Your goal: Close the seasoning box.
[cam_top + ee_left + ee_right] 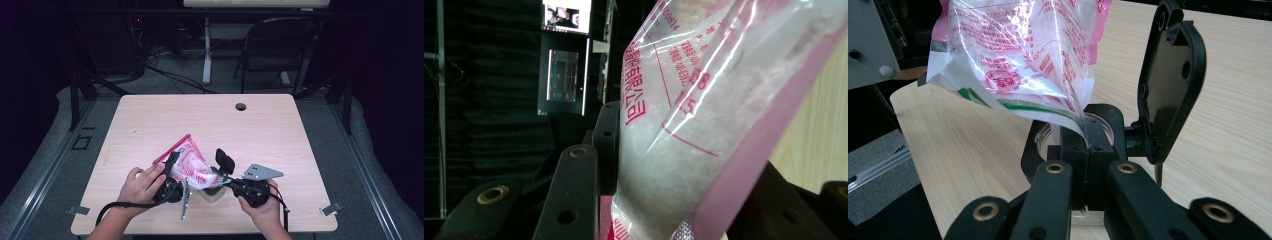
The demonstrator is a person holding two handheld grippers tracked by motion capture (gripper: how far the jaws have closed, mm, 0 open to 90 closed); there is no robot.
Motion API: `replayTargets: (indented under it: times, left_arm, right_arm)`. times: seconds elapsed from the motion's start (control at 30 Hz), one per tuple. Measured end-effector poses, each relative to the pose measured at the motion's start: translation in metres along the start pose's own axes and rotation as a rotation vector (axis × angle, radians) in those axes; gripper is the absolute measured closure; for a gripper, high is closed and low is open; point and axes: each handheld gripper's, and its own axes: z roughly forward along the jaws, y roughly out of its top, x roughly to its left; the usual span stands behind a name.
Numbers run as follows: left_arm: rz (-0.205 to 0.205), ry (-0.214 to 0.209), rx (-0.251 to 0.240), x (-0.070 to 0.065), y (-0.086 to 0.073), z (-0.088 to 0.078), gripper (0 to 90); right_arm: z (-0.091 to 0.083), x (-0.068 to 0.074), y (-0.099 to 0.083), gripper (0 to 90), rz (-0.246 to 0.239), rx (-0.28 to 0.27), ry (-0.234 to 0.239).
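Scene: a person at a pale wood counter (150,125) holds a gripper in each hand and works a bag between them, near the front edge.
Bag: a clear plastic bag (187,162) with pink edges and red print, holding white granules; it is raised off the counter and slanted, high end toward the back left.
Left gripper (172,162): clenched across the bag's body; in the left gripper view the filled bag (684,150) sits between the two black jaws.
Right gripper (225,181): jaws pressed fully together on the bag's thin lower edge (1075,122), seen close in the right gripper view.
Jar: a small clear jar (1048,137) with an open black flip lid (1170,85) stands on the counter just below that pinched edge.
Likely step: opening or tipping the bag over the jar.
Risk, spill: if the bag tears suddenly, granules could scatter over the counter rather than into the jar.
Risk, slip: the pinch on the slick film is narrow; a hard pull may free it.
Risk, knock: the right gripper is close to the jar and could tip it.
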Motion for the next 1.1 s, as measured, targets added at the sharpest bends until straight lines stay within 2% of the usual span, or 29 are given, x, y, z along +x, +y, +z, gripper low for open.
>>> replayTargets:
  times: [0.1, 0.13, 0.43, 0.47, 0.57, 1.1]
  left_arm:
    - [0.015, -0.004, 0.002, 0.0013, 0.0003, -0.0002, 64.5]
    - [0.031, 0.002, 0.0, 0.002, 0.0006, -0.0001, 64.5]
    - [0.049, -0.008, 0.009, 0.0036, 0.0014, -0.0006, 64.7]
    - [0.05, 0.004, -0.005, 0.0032, 0.0009, 0.0003, 64.7]
    - [0.072, 0.002, 0.002, 0.0045, 0.0018, -0.0009, 64.8]
    - [0.096, 0.008, 0.004, 0.0076, 0.0037, -0.0016, 65.2]
  right_arm:
    - [0.0011, 0.0002, -0.0005, 90.0, 0.005, -0.006, 0.005]
    - [0.0013, 0.0001, -0.0005, 90.0, 0.003, -0.004, 0.003]
    - [0.0024, -0.001, -0.0011, 90.0, 0.006, -0.006, 0.005]
    - [0.0023, -0.0012, -0.0011, 90.0, 0.003, -0.002, 0.005]
    - [0.0026, -0.0013, -0.0013, 90.0, 0.003, -0.002, 0.004]
    - [0.0031, -0.0013, -0.0017, 90.0, 0.004, -0.001, 0.005]
